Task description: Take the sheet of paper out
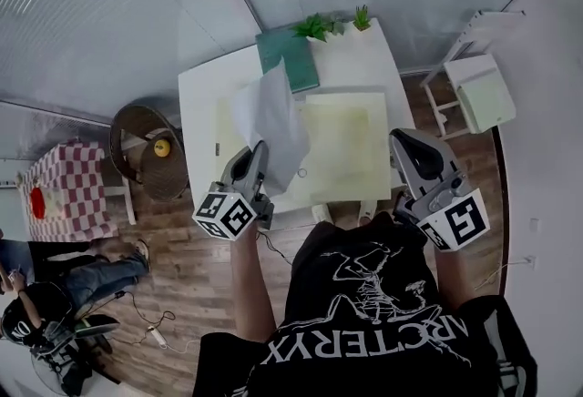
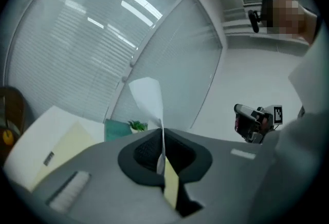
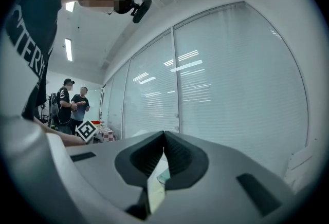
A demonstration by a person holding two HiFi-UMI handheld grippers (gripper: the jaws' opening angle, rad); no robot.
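A white sheet of paper stands lifted above the white table, curling upward. My left gripper is shut on its lower edge. In the left gripper view the paper runs edge-on between the closed jaws of the left gripper and bends over at the top. A green folder lies at the table's back, and a pale yellow mat covers the middle. My right gripper hovers by the table's front right corner, shut on nothing, as the right gripper view shows.
Small potted plants stand at the table's far edge. A round wicker seat and a checkered table stand to the left, a white stool to the right. People stand nearby.
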